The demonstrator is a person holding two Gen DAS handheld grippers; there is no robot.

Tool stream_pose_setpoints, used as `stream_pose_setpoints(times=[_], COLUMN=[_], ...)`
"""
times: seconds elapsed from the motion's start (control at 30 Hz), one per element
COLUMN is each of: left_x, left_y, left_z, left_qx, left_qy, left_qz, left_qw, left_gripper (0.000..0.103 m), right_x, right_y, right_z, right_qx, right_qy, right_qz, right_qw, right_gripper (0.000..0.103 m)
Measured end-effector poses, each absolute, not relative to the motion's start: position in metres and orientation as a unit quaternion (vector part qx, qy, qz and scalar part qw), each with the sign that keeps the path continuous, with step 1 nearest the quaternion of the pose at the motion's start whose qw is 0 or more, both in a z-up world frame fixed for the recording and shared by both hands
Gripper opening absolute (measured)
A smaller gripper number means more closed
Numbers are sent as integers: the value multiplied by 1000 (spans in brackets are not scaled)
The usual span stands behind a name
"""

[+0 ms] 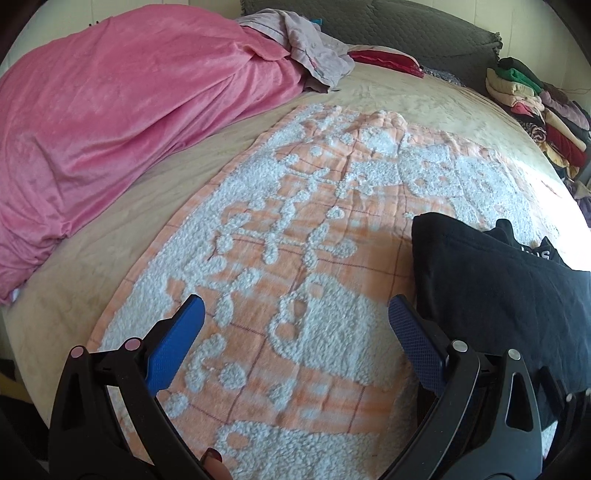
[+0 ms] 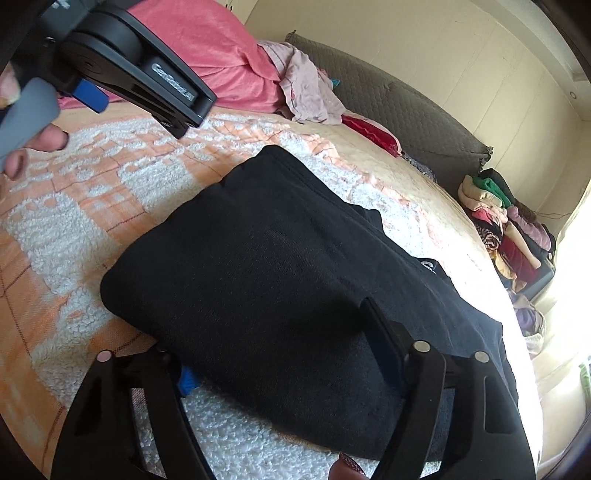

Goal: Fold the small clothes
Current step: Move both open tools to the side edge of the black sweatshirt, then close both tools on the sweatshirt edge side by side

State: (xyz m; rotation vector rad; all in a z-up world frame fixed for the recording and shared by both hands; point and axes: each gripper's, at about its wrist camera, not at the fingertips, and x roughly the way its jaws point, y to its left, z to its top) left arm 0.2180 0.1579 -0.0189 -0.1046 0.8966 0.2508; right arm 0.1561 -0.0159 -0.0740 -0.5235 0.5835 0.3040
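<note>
A folded black garment (image 2: 280, 266) lies on the orange-and-white fleecy blanket (image 1: 295, 258) spread on the bed; it also shows at the right of the left wrist view (image 1: 498, 288). My left gripper (image 1: 295, 317) is open and empty above the blanket, just left of the garment; its body shows in the right wrist view (image 2: 147, 74). My right gripper (image 2: 280, 347) has its jaws apart around the garment's near end: the left blue pad (image 2: 188, 380) is tucked under the cloth edge, the right finger (image 2: 384, 343) lies on top.
A pink blanket (image 1: 122, 122) is heaped at the back left, with a pale crumpled cloth (image 1: 306, 48) and a red item (image 1: 388, 61) beside it. A grey headboard cushion (image 1: 399, 33) runs behind. A stack of folded clothes (image 1: 535, 110) stands at the far right.
</note>
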Motion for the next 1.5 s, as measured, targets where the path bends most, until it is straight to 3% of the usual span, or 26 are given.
stream_pose_setpoints(times=[0.17,0.33,0.7,0.77,0.8,0.83,1.07,1.13,1.23,1.5], left_x=[232,247,268,271,272,273,277,277,276,266], left_y=[145,126,97,96,96,96,92,90,88,79], left_z=[-18,-16,-35,-41,-43,-45,-54,-53,-47,-20], left_qx=[-80,-99,-116,-126,-138,-149,-173,-172,-171,-151], left_qy=[444,449,489,499,503,505,521,520,517,500], left_qz=[75,35,-25,-36,-47,-55,-82,-87,-90,-95], left_qw=[890,887,864,857,852,848,832,832,834,847], left_gripper=[93,93,93,79,62,53,39,25,14,12], right_x=[151,149,149,149,148,147,148,149,149,146], right_y=[-22,-32,-43,-44,-45,-45,-46,-47,-49,-59], right_z=[-66,-60,-57,-58,-58,-58,-60,-58,-55,-44], right_qx=[-229,-195,-145,-141,-140,-139,-135,-132,-125,-101], right_qy=[271,266,269,268,266,265,266,269,271,273], right_qz=[159,169,184,185,185,186,180,179,178,177], right_qw=[921,929,934,935,935,936,937,937,938,940], right_gripper=[35,21,17,17,17,17,16,16,16,15])
